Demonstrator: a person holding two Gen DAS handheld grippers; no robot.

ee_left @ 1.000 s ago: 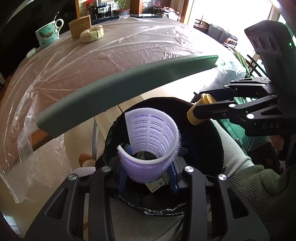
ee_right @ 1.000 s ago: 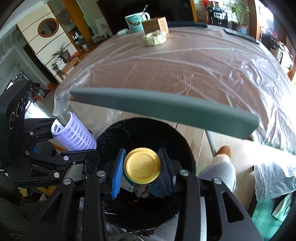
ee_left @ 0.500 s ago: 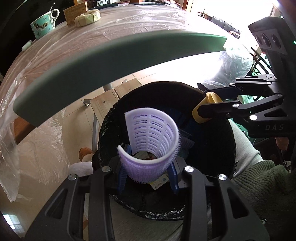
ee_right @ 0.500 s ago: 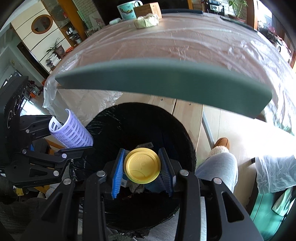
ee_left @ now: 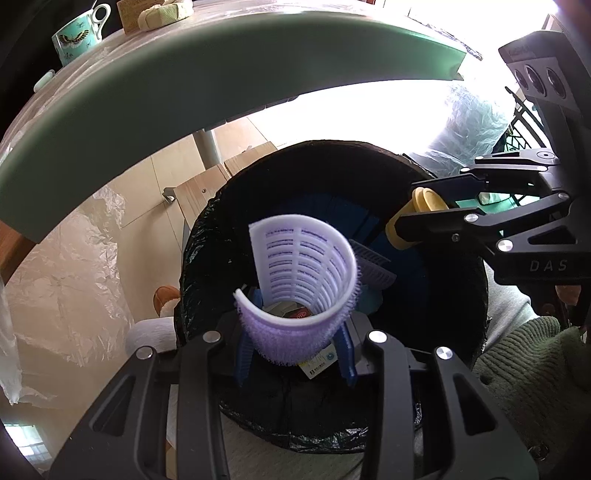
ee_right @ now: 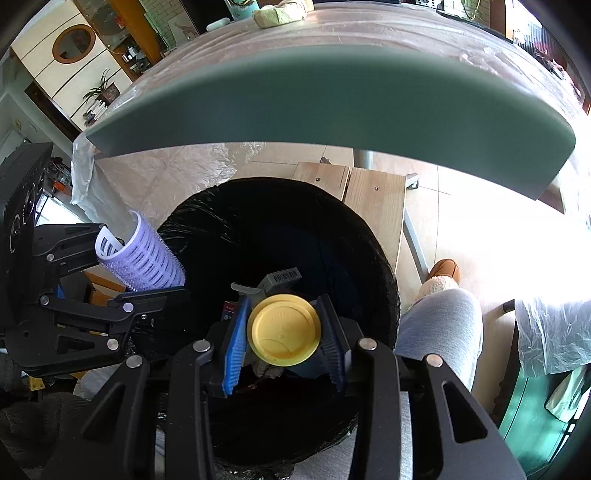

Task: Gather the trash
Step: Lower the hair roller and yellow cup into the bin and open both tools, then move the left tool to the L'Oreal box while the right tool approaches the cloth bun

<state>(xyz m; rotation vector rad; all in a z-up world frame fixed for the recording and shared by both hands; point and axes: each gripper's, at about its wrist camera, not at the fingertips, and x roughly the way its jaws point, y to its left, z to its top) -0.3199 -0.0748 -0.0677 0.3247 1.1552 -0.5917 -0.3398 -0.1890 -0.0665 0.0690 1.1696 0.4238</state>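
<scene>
The table (ee_right: 369,40), covered with clear plastic sheeting (ee_left: 66,295), is seen above and beyond both grippers, its green edge (ee_left: 184,92) filling the upper part of each view. Below that edge, a bin lined with a black bag (ee_right: 207,221) is held on the person's lap, between the grey-trousered legs (ee_right: 439,325). Some trash is already seen lying at the bottom of the bin: a barcoded packet (ee_right: 282,277) and other small wrappers.

A purple hair roller (ee_left: 303,295) is clamped by the left gripper (ee_left: 295,350) and is held over the bin's mouth. A yellow lid (ee_right: 283,334) is pinched between the blue pads (ee_right: 234,350) of the right gripper (ee_right: 284,343), also above the opening. Neither piece has been let go yet.

The collecting is judged to be well along: two pieces are poised for dropping, and only the release is left for them. On the far end of the table a patterned cup (ee_left: 77,35) and a pale crumpled bundle (ee_left: 166,13) are seen; whether the bundle counts as trash cannot be told.
</scene>
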